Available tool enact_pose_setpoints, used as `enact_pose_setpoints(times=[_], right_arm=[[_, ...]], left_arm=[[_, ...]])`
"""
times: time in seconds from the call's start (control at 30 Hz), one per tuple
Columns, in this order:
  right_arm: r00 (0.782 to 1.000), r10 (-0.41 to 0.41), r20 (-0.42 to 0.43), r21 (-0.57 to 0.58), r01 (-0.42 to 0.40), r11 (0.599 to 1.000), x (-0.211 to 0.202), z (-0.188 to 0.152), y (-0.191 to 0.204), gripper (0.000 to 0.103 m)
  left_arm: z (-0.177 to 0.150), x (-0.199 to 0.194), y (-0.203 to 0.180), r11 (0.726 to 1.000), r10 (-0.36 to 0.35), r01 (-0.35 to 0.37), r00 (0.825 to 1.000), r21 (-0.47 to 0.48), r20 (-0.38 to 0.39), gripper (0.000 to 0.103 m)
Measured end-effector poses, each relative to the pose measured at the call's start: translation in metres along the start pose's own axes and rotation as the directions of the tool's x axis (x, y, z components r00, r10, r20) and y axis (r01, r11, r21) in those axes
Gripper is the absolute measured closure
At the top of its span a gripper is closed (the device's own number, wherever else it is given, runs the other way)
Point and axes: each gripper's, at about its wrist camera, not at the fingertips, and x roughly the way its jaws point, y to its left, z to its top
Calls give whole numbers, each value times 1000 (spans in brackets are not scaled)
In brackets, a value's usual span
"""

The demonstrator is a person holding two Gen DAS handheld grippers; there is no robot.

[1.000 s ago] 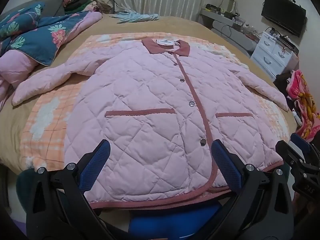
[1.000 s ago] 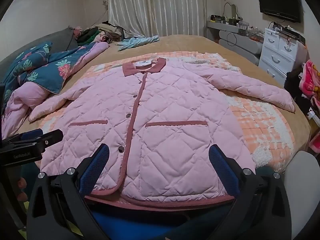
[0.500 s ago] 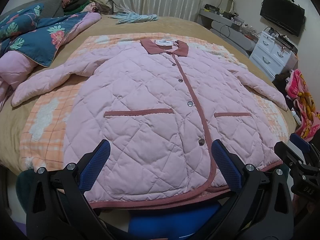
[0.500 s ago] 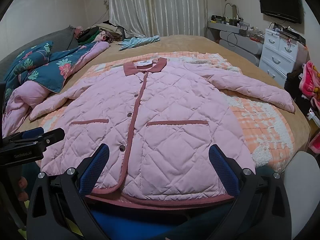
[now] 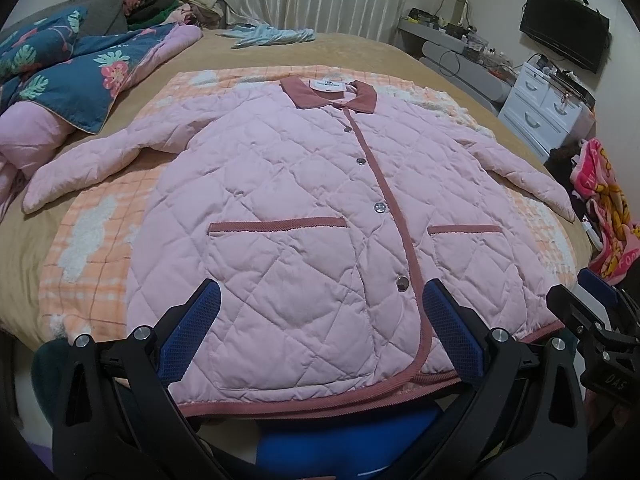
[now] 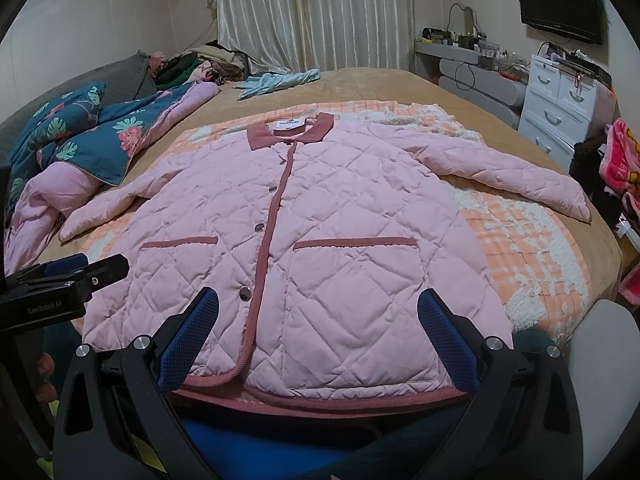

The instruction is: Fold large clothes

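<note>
At the bottom of each wrist frame, the left gripper (image 5: 320, 332) and right gripper (image 6: 318, 332) show black plastic arms with silver screw heads and blue textured pads (image 6: 188, 338). White "GenRobot AI" lettering marks the black body at the left edge of the right view.

You're looking at a tan bed (image 6: 360, 84), pale curtains (image 6: 312, 12) behind it, white drawers (image 6: 560, 108) and a wall TV (image 6: 560, 0) off to the right, dim indoor light.

The bed (image 5: 360, 50) carries an orange checked blanket (image 5: 92, 256) at centre, a floral quilt (image 5: 80, 76) far left, and a light blue garment (image 5: 272, 35) at the far edge.
</note>
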Motion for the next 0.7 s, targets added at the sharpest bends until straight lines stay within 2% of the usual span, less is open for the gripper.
enact_pose_setpoints(times=[0.7], right_arm=[[1000,-3,0,0,3,1000,4,0,-1,4]], left_arm=[[-1,-4,-5,1000,-2,2,1000,8,1,8]])
